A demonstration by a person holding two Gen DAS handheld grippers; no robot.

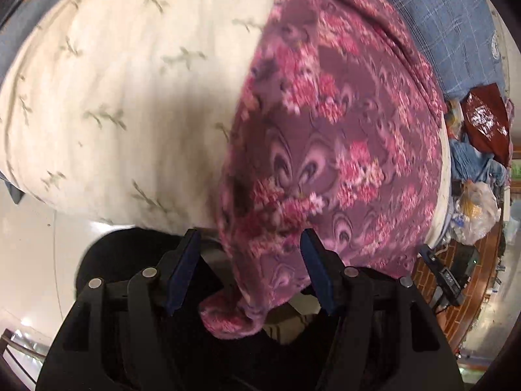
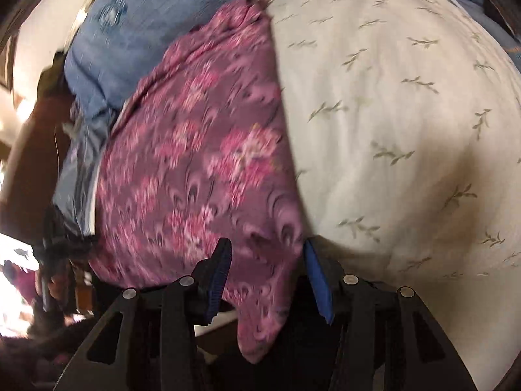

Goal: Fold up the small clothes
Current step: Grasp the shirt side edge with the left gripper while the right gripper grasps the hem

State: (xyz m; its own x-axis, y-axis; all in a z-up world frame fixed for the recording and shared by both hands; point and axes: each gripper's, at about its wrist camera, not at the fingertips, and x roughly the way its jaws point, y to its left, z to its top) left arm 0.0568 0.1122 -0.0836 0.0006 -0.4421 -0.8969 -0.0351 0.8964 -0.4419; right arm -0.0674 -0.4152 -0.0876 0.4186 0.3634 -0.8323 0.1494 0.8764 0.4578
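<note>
A cream leaf-print bedspread (image 1: pixel 123 91) filled the upper left of the left wrist view. Over it, right of centre, lay the purple floral cloth (image 1: pixel 329 137), one corner drooping to the lower middle. The left gripper (image 1: pixel 249 244) and right gripper (image 2: pixel 267 254) both stood spread, cloth hanging loosely between their fingers, unpinched.

Cream bedsheet (image 1: pixel 114 97) with small green leaf sprigs covers the bed, blue checked quilt (image 1: pixel 456 26) bunched behind it. Brick-pattern floor (image 1: pixel 456 293) beside the bed, cluttered with plastic bags (image 1: pixel 478 208) and a red bag (image 1: pixel 485 120). Warm indoor light, motion blur.
</note>
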